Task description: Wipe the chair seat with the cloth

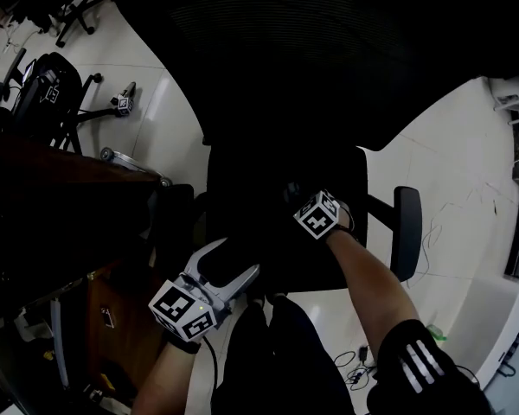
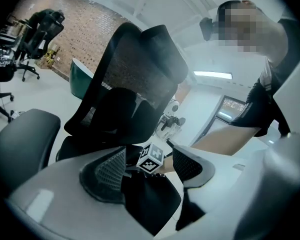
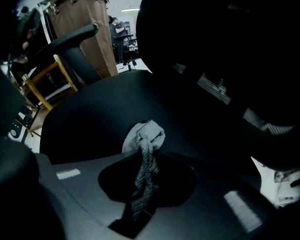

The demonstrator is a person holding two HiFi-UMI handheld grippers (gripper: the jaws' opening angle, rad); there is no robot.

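Grey cloth (image 3: 146, 136) pinched in right tongs (image 3: 144, 159), arm (image 1: 374, 277) outstretched over chair seat (image 3: 100, 114)

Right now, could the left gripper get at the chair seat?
Probably yes. The left gripper is open and empty at the front edge of the chair seat, with nothing between them. The right gripper, shut on the cloth, sits further in.

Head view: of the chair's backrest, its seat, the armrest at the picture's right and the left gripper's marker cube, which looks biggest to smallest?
1. The backrest.
2. The seat.
3. The armrest and the marker cube look about alike; the cube sits nearer the camera, so I won't rank them.
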